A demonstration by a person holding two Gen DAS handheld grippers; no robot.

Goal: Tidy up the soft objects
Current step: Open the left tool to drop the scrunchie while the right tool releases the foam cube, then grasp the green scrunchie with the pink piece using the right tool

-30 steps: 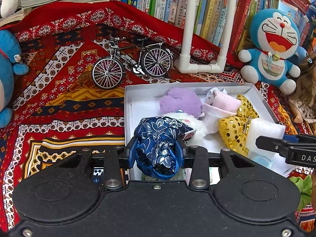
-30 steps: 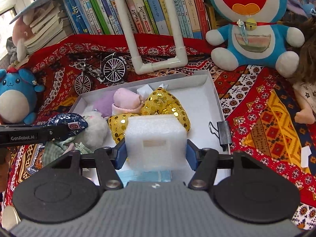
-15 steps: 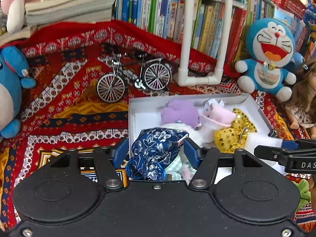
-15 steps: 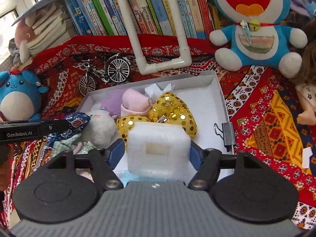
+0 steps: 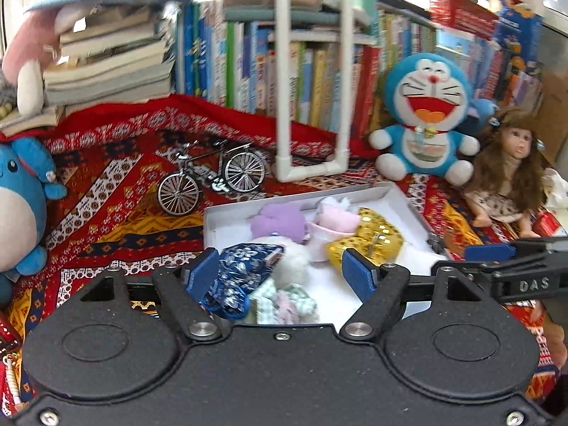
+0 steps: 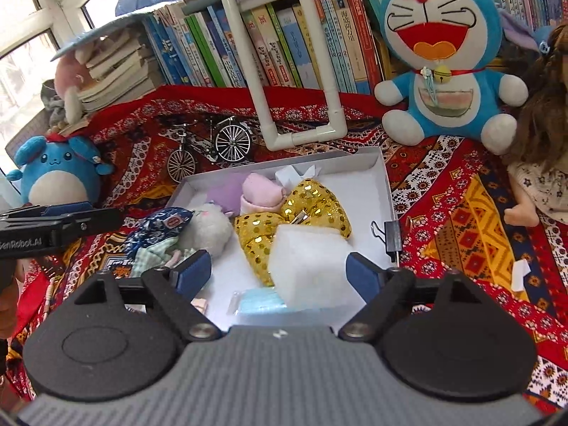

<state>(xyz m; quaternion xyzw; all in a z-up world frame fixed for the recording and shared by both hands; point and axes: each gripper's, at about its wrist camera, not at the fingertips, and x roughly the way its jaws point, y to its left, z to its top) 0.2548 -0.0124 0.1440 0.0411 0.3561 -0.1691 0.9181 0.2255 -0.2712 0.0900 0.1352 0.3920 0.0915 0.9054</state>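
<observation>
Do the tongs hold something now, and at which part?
Nothing is held. Both tongs have just been opening: left tongs off the blue pouch, right tongs off the foam block.

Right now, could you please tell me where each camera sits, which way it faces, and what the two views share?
Left wrist: on the left gripper, jaws open, facing down-forward at the white cardboard box; the right gripper's tip shows at right.
Right wrist: on the right gripper, jaws open around the white foam block, untouched; the left gripper's tip shows at left.
Shared: the box, blue floral fabric pouch, gold sequinned bow, metal model bicycle.
</observation>
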